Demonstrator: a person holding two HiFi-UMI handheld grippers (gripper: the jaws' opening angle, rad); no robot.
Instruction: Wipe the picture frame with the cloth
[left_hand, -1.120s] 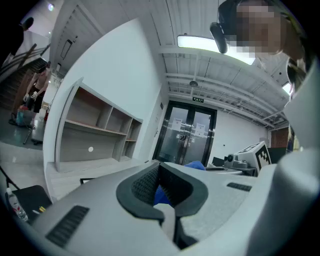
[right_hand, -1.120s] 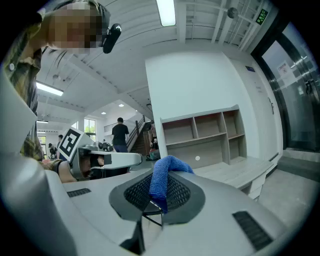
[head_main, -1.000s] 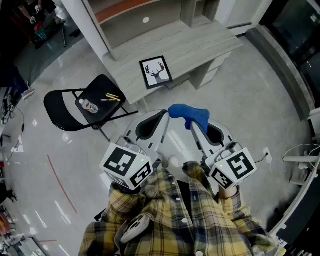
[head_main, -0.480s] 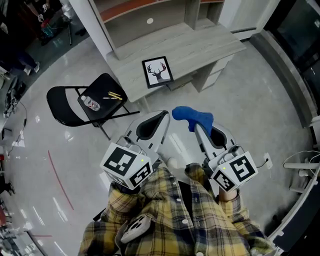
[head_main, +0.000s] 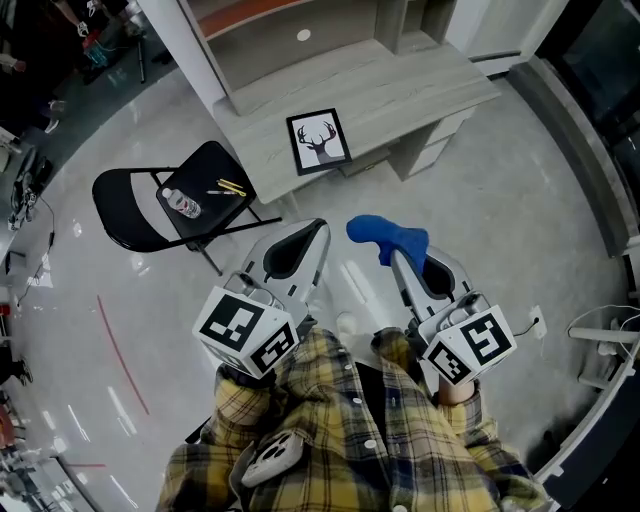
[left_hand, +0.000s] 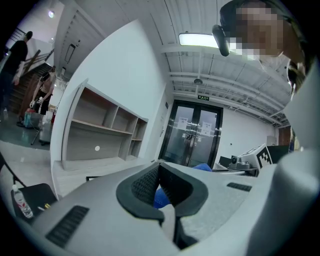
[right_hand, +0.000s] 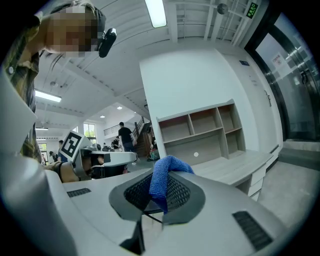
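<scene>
The right hand-held gripper (head_main: 392, 252) is clamped on the blue cloth (head_main: 385, 235), held above the floor. The left hand-held gripper (head_main: 318, 230) has its jaws together, empty. The picture frame (head_main: 319, 142) lies flat on the bench (head_main: 410, 88), well apart from both.

Your count: two grippers, single items elsewhere, one pair.
You hold two grippers, the left gripper (head_main: 318, 226) and the right gripper (head_main: 392, 252); you also have one cloth (head_main: 385, 234), one picture frame (head_main: 319, 142), one table (head_main: 400, 90), one folding chair (head_main: 125, 215), one bottle (head_main: 183, 205) and two yellow sticks (head_main: 231, 187).
</scene>
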